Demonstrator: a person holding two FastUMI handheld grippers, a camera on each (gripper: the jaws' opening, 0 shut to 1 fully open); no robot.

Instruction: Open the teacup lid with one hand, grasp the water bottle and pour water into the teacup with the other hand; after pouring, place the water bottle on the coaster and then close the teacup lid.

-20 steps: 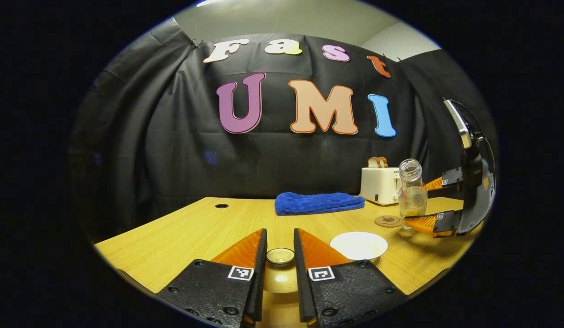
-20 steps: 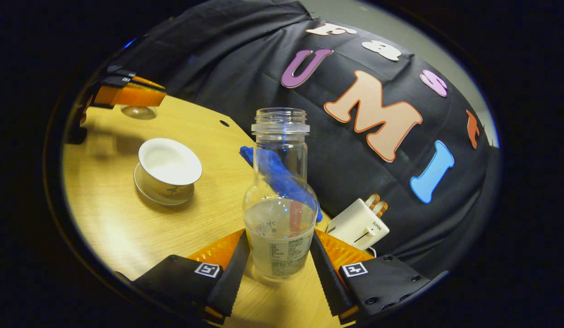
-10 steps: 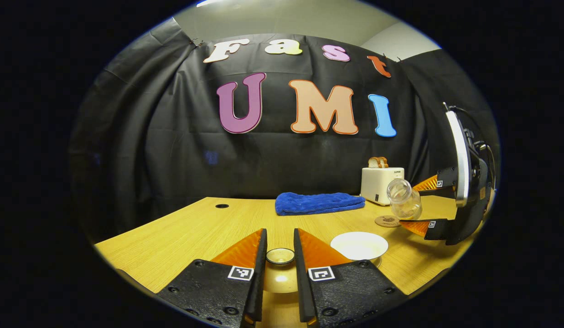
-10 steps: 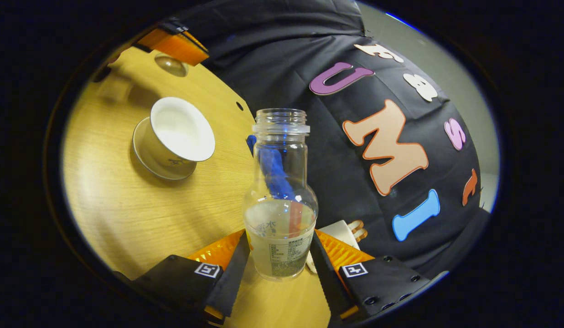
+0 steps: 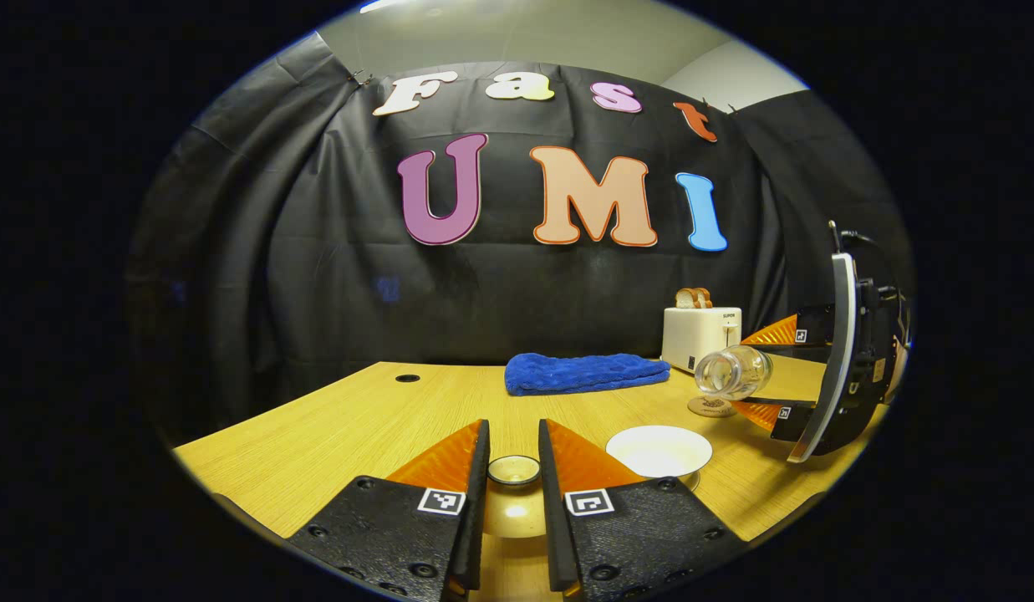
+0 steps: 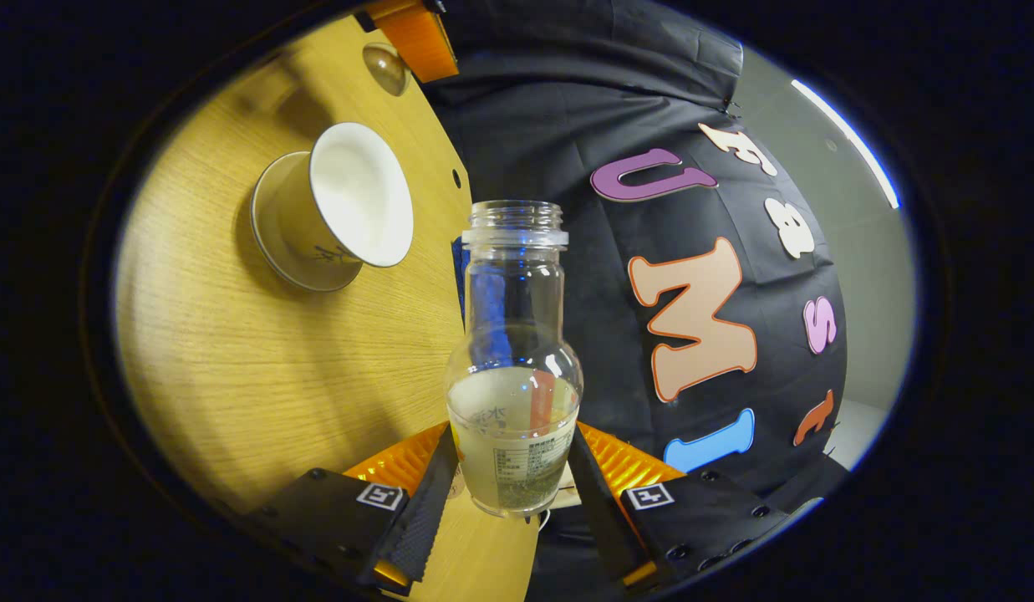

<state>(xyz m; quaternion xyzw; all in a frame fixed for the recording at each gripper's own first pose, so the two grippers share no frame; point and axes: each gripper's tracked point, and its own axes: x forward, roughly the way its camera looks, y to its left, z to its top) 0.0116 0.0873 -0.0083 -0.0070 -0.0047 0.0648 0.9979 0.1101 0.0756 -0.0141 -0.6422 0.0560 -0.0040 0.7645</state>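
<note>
Two fingers of my left gripper [image 5: 514,481] pinch the teacup lid [image 5: 514,470] by its knob, low over the table [image 5: 333,426], just beside the open teacup [image 5: 659,450]; farther right, the water bottle [image 5: 731,373] lies tipped, mouth toward the cup. In the right gripper view, my right gripper [image 6: 512,477] clamps that bottle's wide base. It looks slick, rigid and light, so I'd grip low and firmly.

The right gripper [image 6: 512,493] has tipped the water bottle [image 6: 514,368] (uncapped) nearly, it seems, horizontal.
</note>
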